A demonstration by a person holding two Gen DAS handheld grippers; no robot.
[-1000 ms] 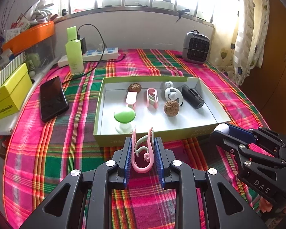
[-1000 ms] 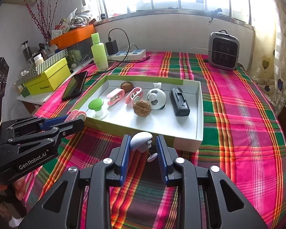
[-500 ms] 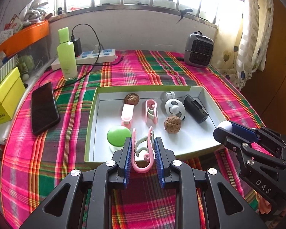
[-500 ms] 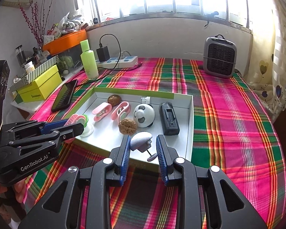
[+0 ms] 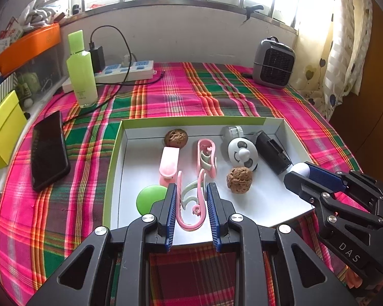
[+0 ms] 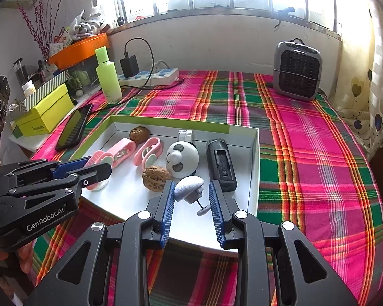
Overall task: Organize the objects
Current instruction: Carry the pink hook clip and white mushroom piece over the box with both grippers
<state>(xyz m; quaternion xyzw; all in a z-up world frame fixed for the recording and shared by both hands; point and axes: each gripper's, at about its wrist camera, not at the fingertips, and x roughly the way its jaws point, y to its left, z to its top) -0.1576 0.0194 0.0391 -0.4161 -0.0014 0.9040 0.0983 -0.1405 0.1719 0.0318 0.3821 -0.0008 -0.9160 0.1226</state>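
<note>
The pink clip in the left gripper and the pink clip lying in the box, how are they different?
The pink plastic clip in the left gripper is pinched between the blue pads, up off the box floor; the pink plastic clip lying in the white box is untouched. The held clip hangs over the near edge, the resting one sits nearer the middle of the white cardboard box. Both are pink loops with pale green hooks inside.

You hold a pink clip with a pale green inner hook upright between the left jaws, loop end nearest you. Between the right jaws you hold a grey dome-capped piece, tilted, its thin pin and small disc pointing down toward the right jaw. Both hang above the near part of the white tray lying ahead of the jaws.
</note>
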